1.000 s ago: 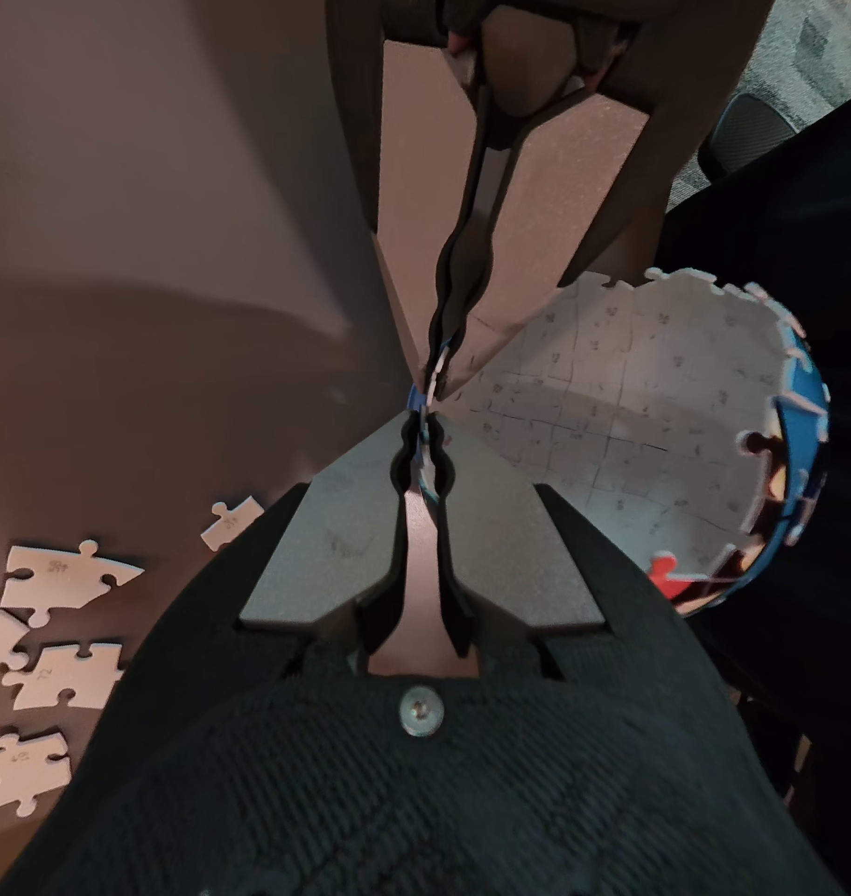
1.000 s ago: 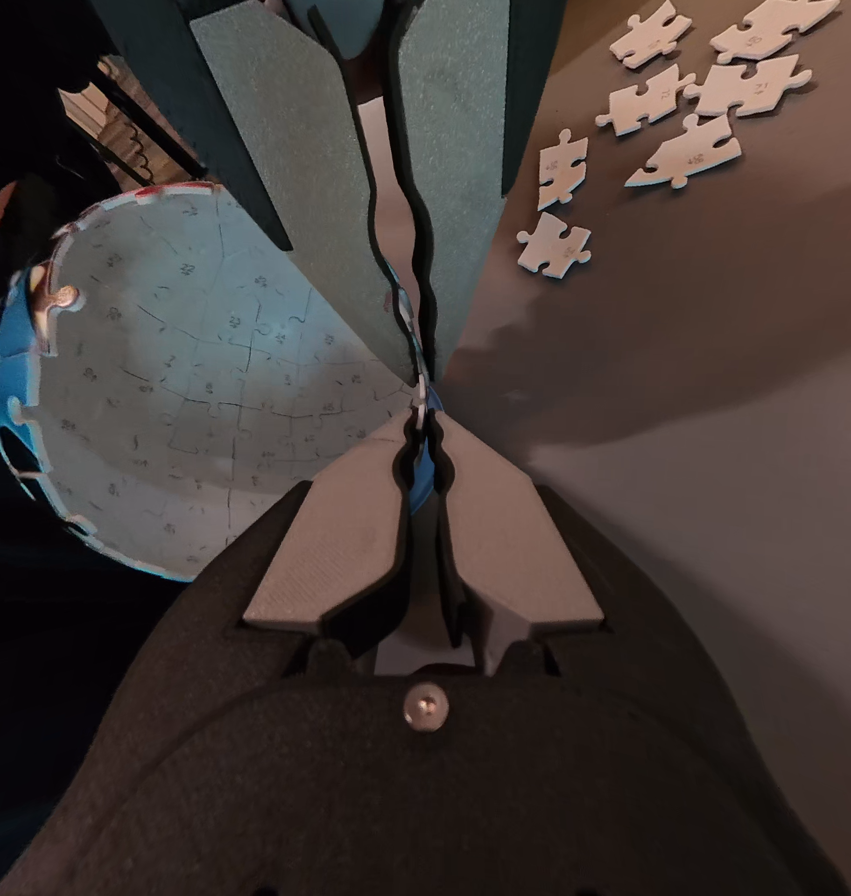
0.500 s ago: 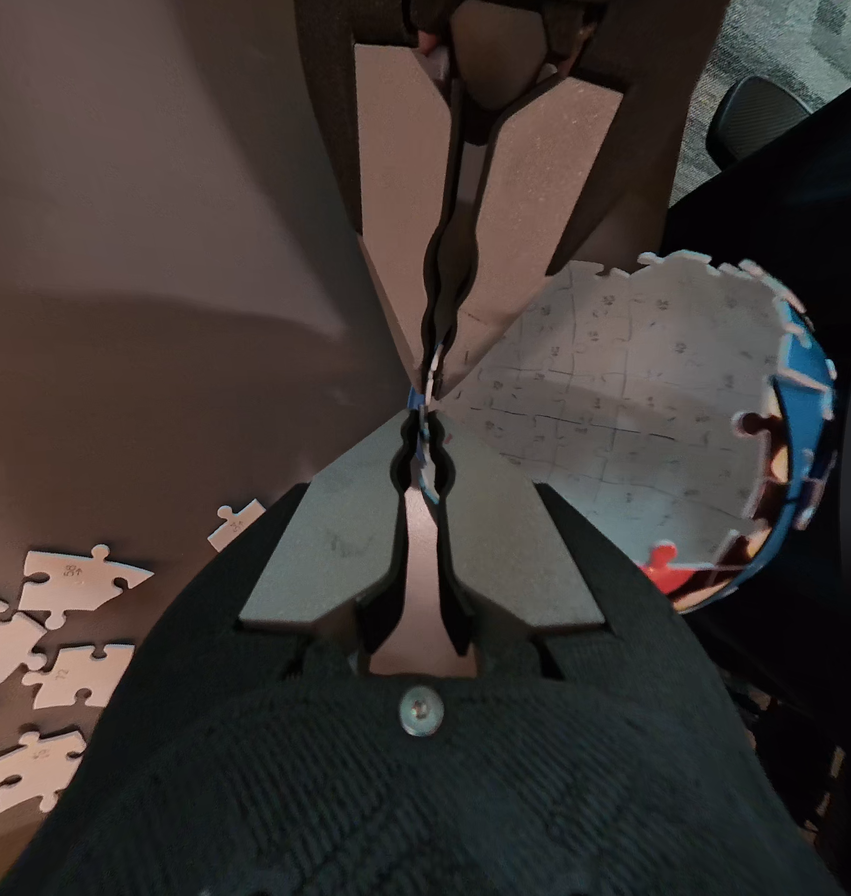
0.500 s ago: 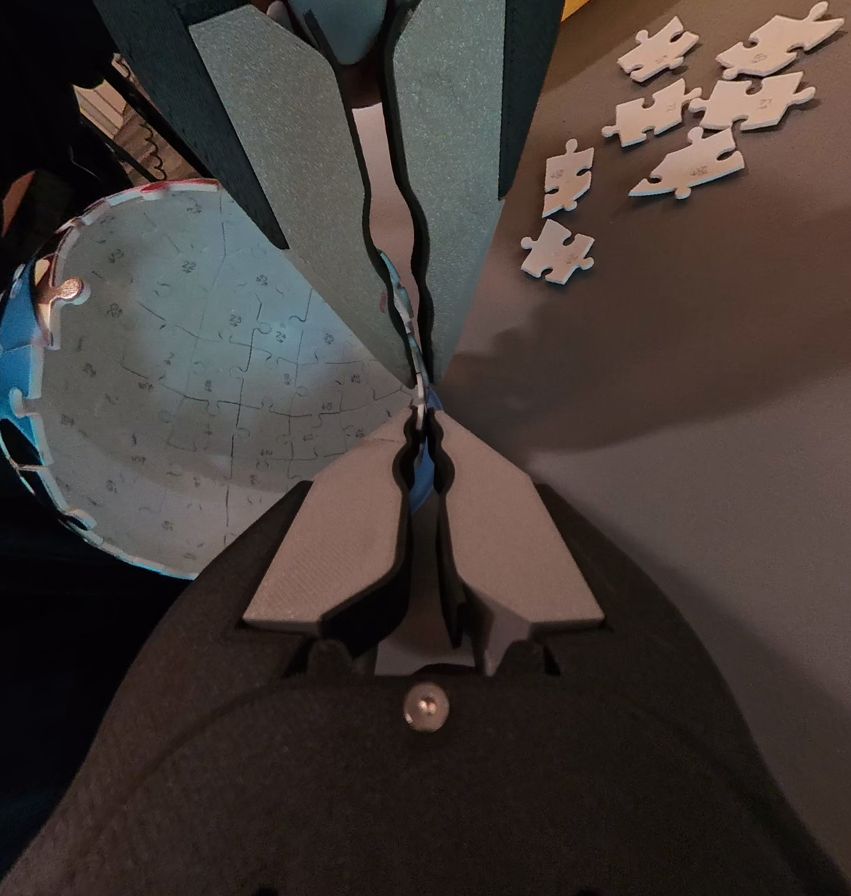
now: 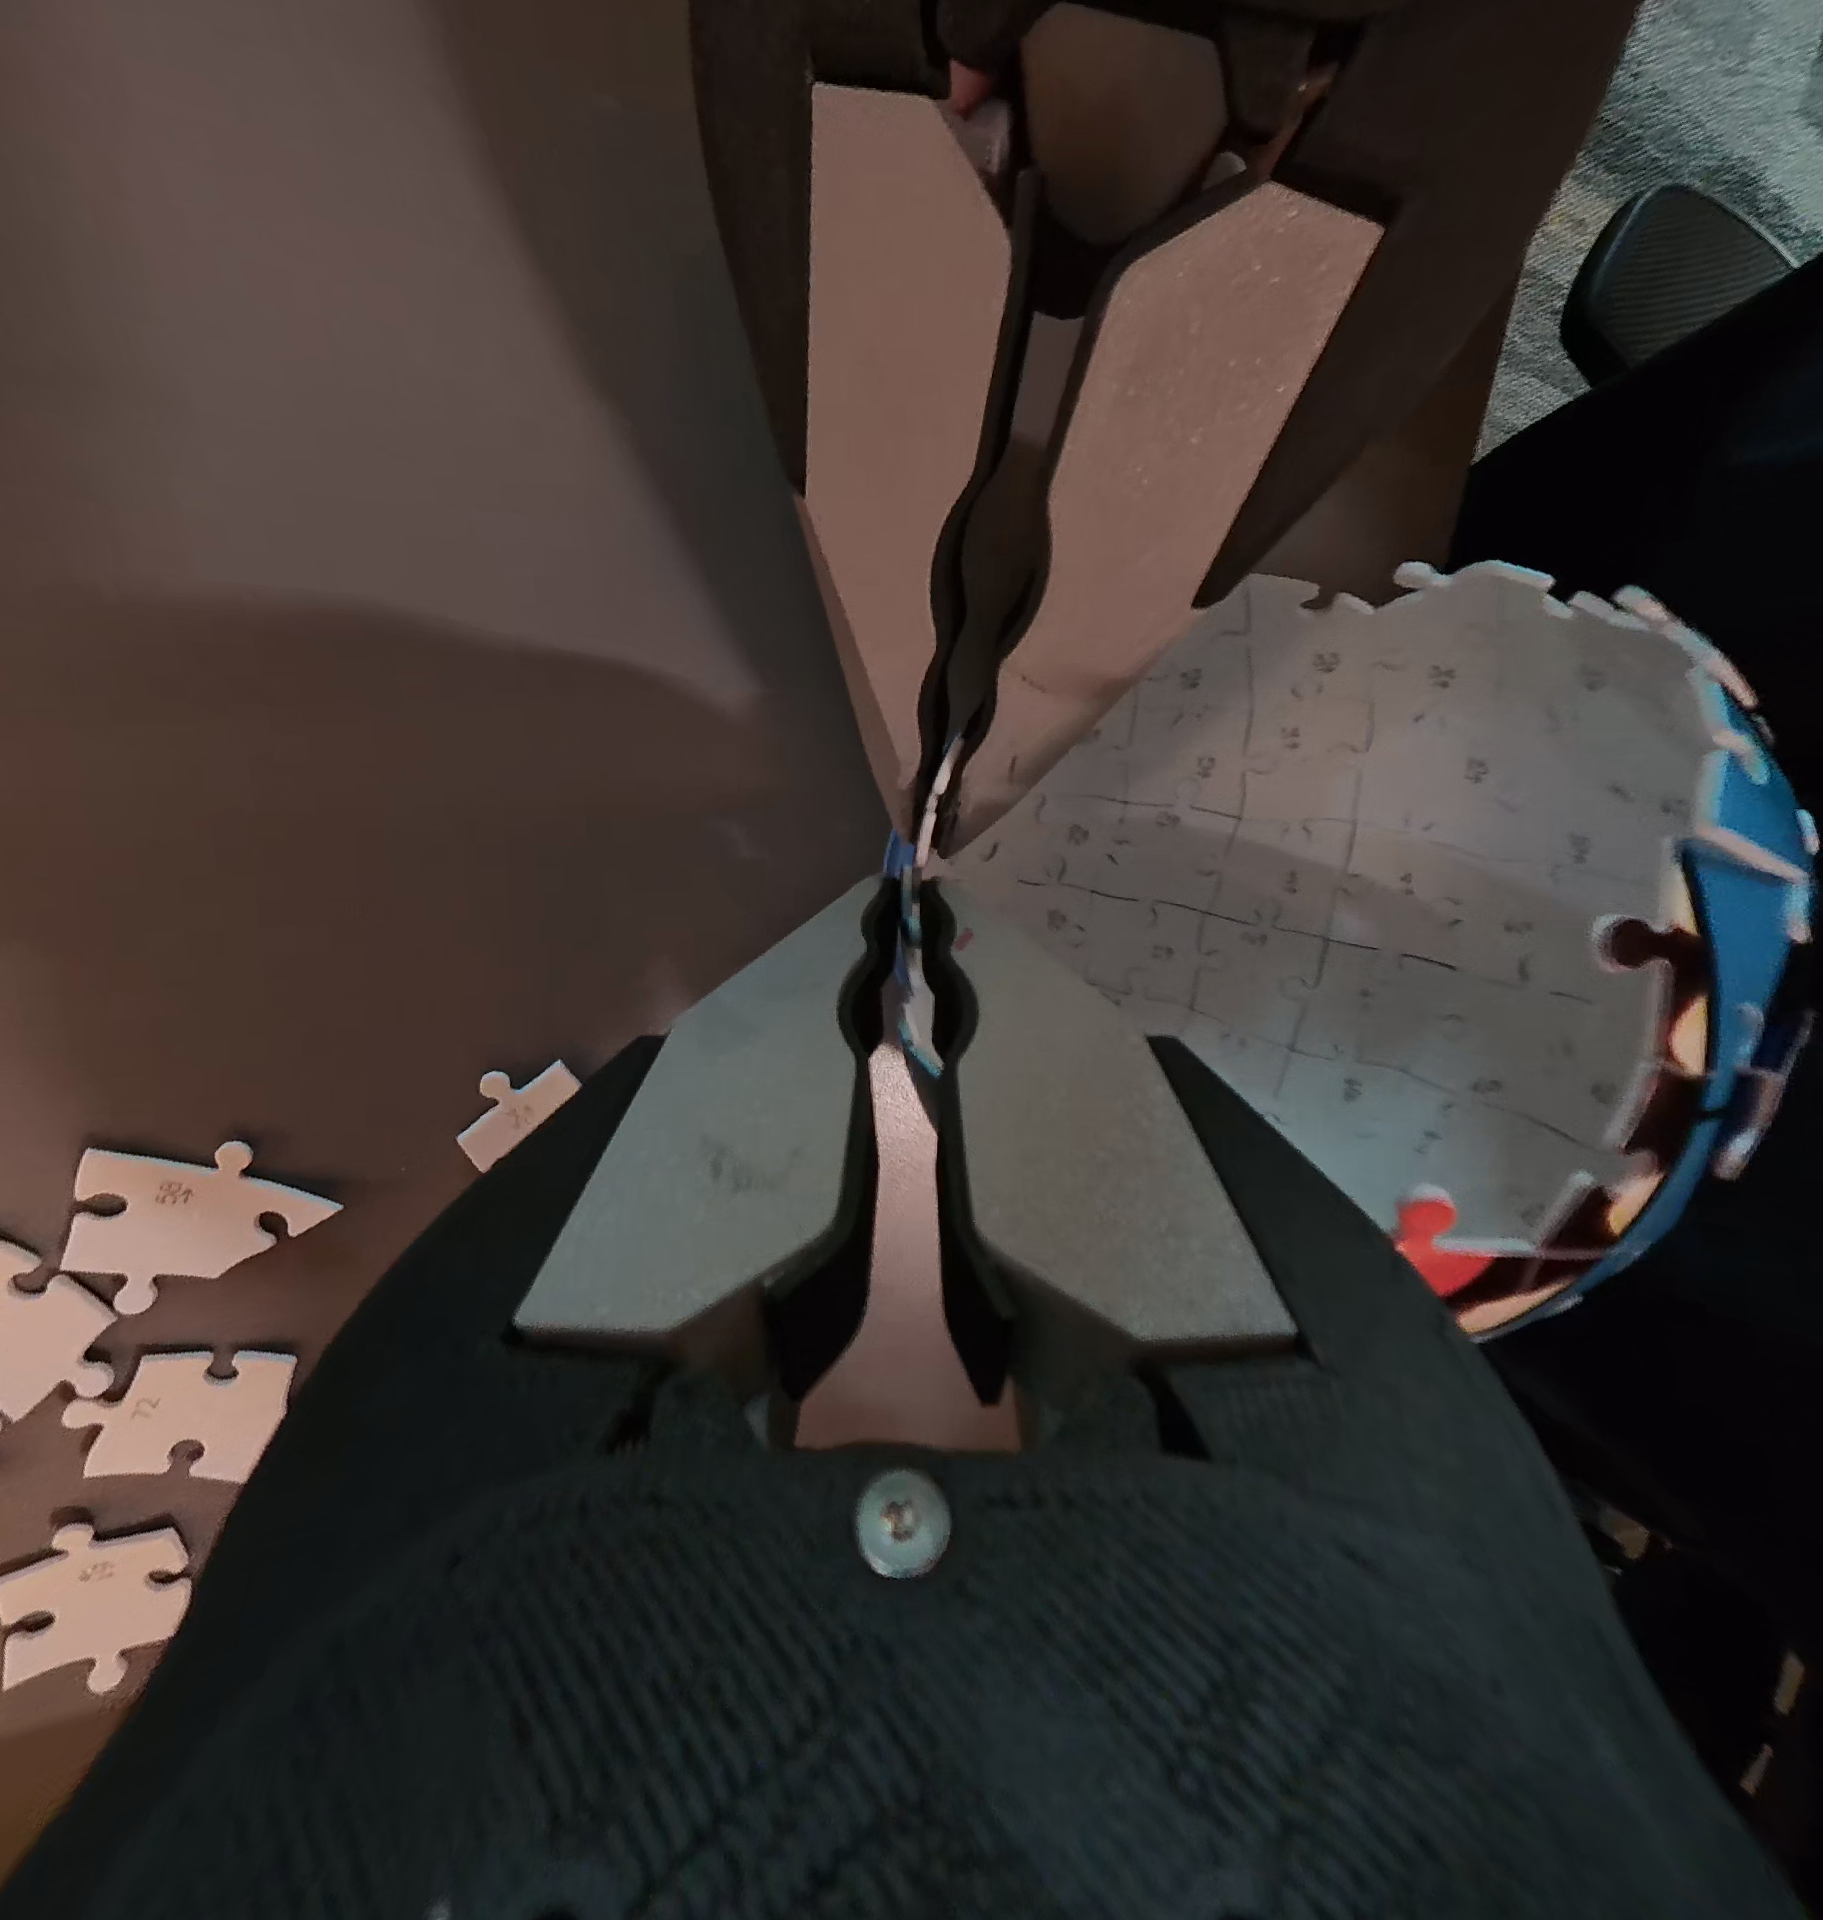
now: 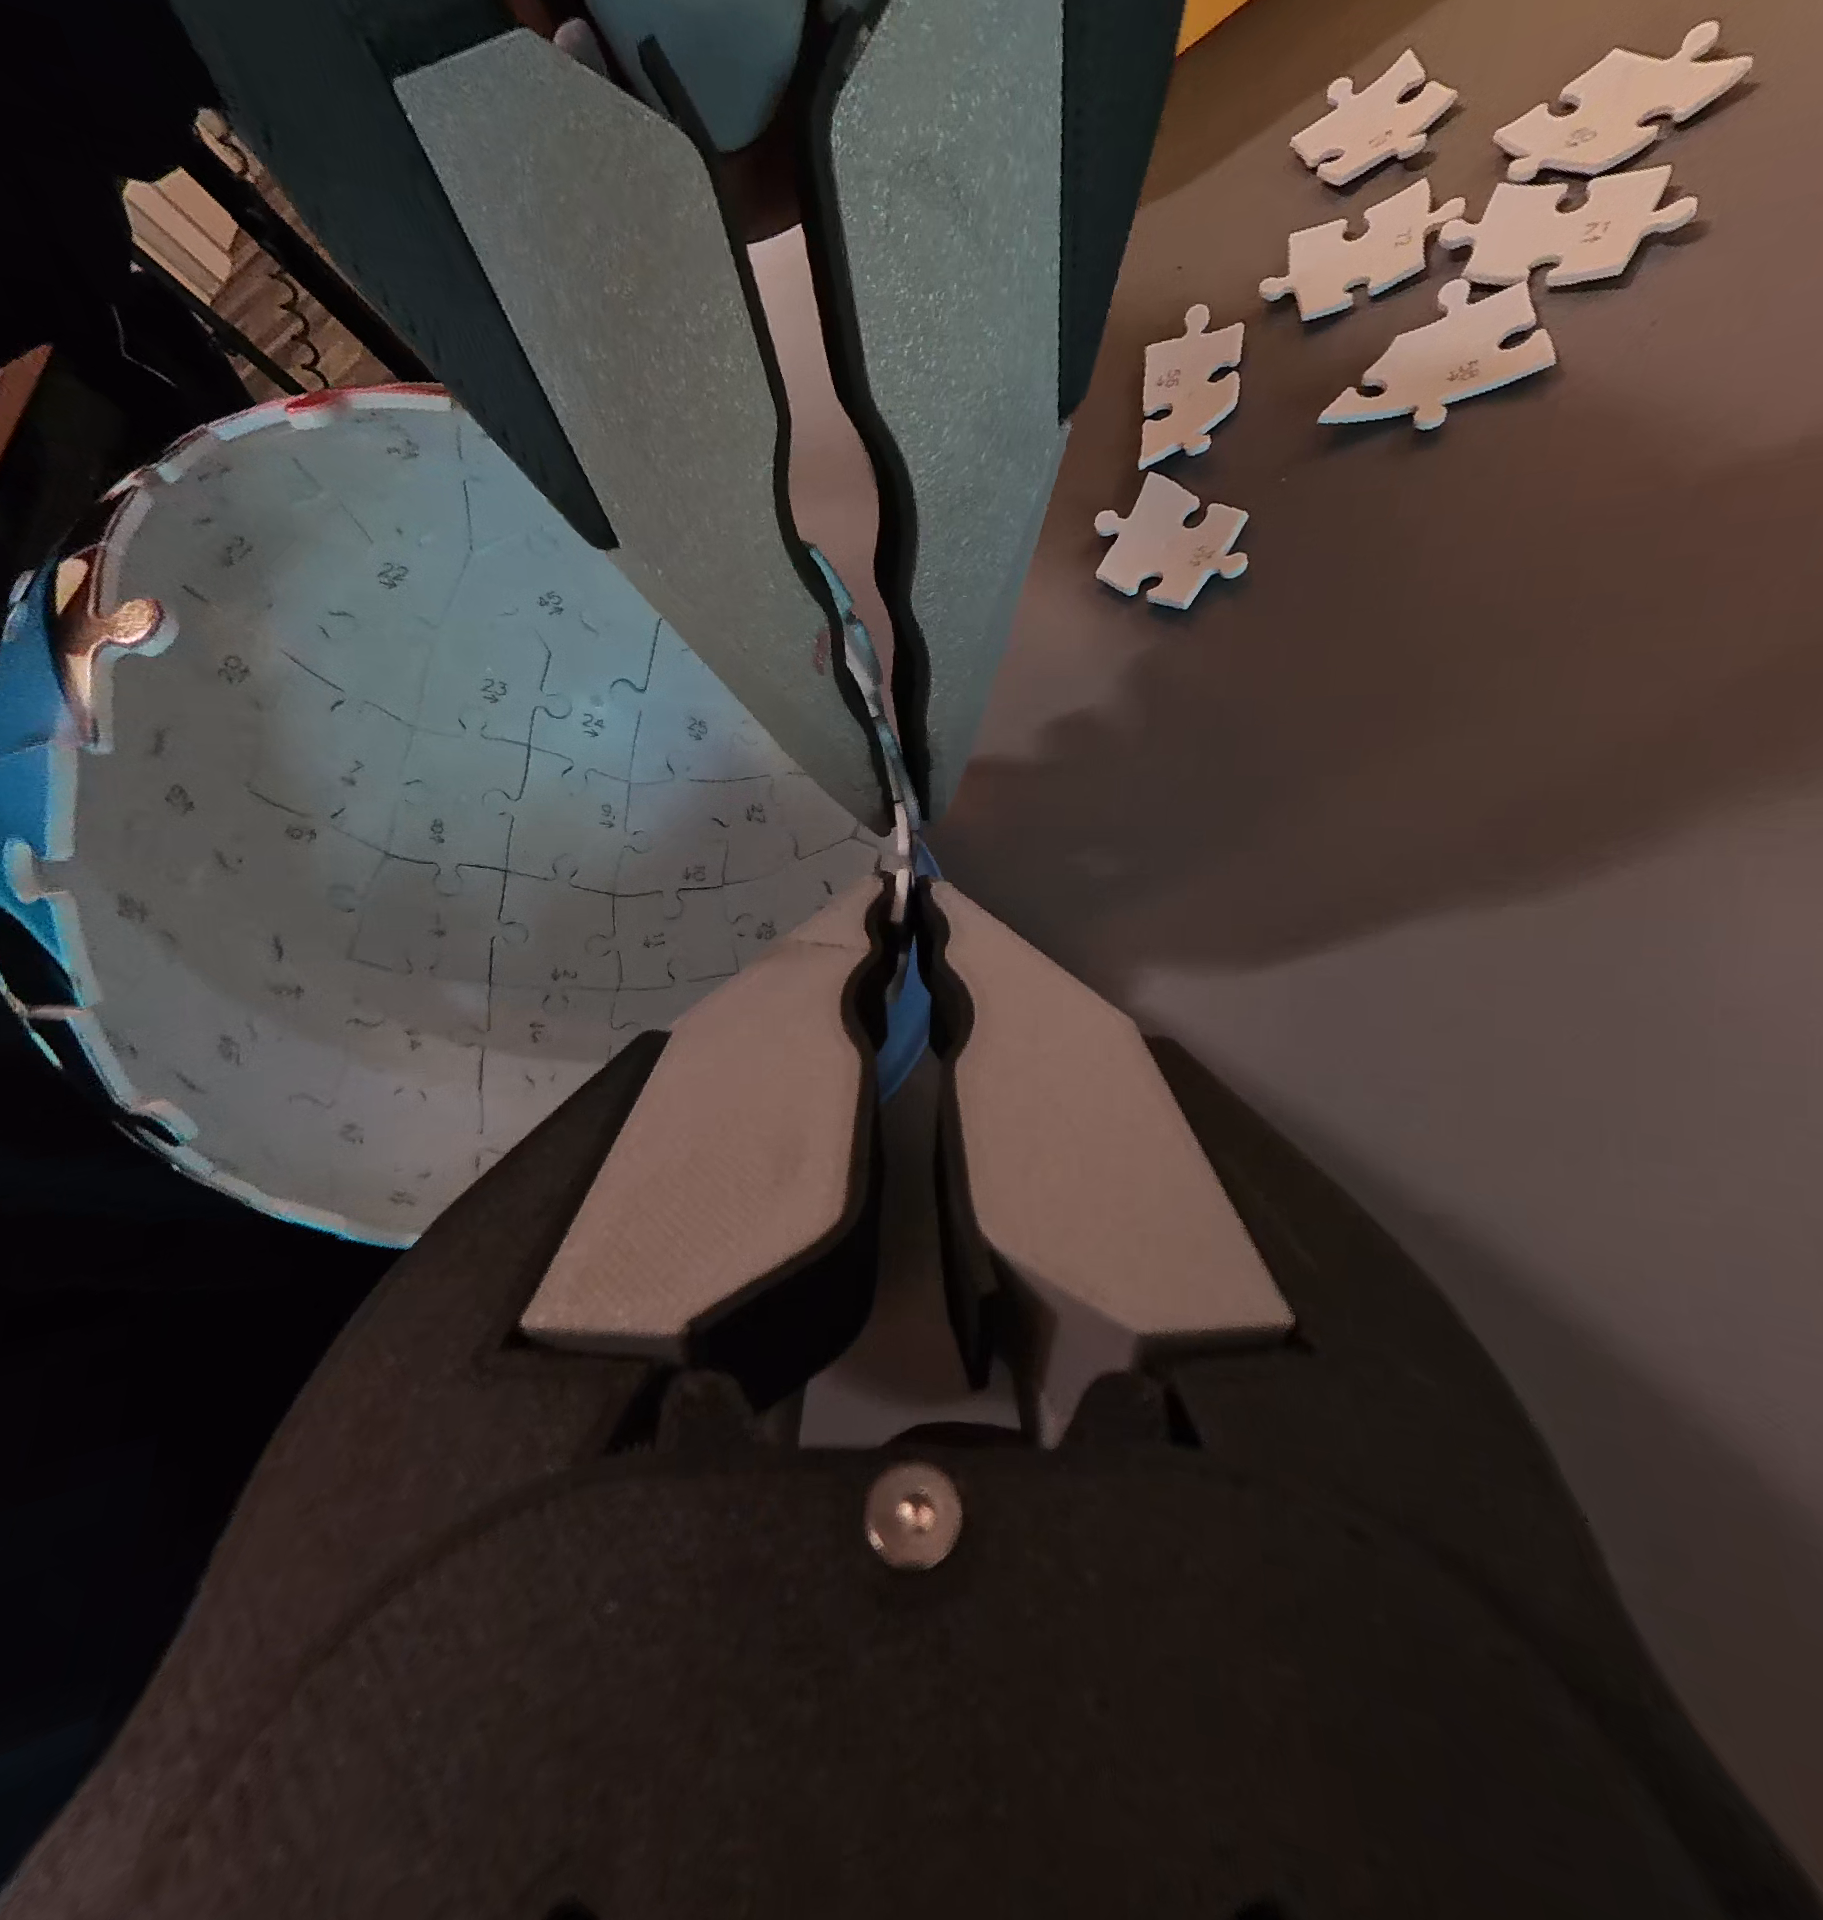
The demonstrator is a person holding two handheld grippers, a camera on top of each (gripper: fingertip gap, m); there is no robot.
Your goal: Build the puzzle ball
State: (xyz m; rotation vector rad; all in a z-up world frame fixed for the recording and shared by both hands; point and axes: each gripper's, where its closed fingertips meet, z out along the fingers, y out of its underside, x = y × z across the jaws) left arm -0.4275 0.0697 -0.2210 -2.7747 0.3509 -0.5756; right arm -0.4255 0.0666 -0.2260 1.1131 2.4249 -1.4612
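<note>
A: Where is the ball [image 5: 1354,935] held?

B: At one spot on its rim. The left gripper [image 5: 912,914] is closed on that rim, and the right gripper [image 6: 907,904] is pinched on it from the opposite side, tip to tip.

A: And which way does the ball lie?

B: In the left view the open bowl is seen to the right of the rim grip; in the right view, to its left. It hangs off the table [image 6: 1509,935] edge.

A: The loose pieces [image 6: 1447,260]?

B: They are laid on the table, on the far side of the grip from the bowl, well apart. Neither gripper can be judged nearer.
</note>
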